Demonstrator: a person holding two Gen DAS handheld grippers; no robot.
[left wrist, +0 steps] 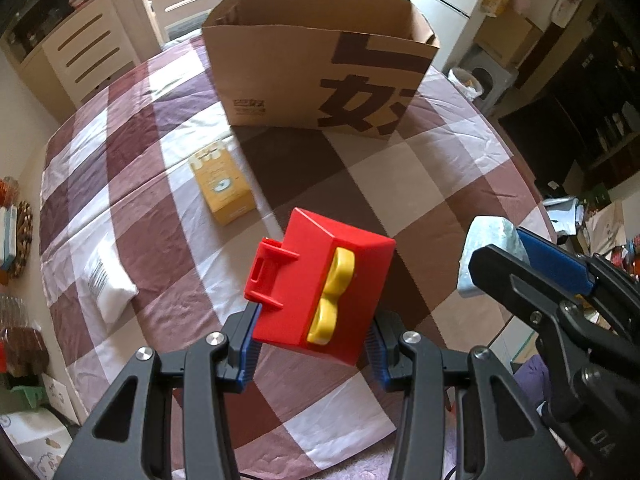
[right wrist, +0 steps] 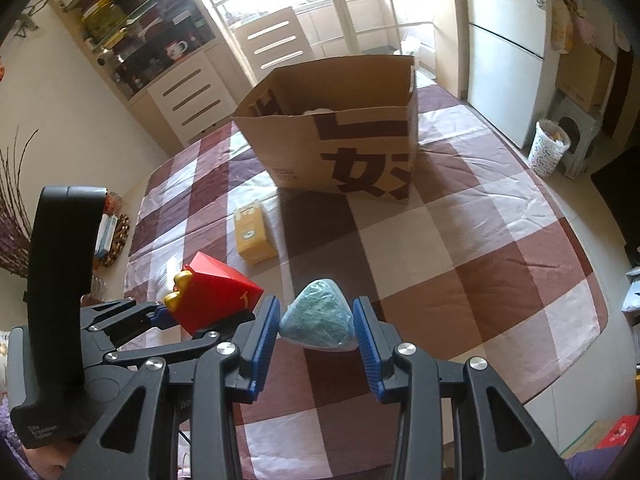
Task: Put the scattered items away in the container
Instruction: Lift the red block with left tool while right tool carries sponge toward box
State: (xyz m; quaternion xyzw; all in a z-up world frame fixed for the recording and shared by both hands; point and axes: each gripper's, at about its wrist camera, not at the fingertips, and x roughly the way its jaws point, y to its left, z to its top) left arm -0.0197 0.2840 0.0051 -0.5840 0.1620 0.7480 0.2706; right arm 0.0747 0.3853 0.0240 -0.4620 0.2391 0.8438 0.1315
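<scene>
My left claw is clamped on a red box with a yellow piece on its face, held tilted above the checked cloth; my right claw pinches a clear-wrapped green packet between its blue pads, just beside the left one. Ahead on the cloth lie a yellow carton and, to its left, a white pouch. Beyond the carton stands the open paper bag, something pale showing inside it from the right wrist view.
</scene>
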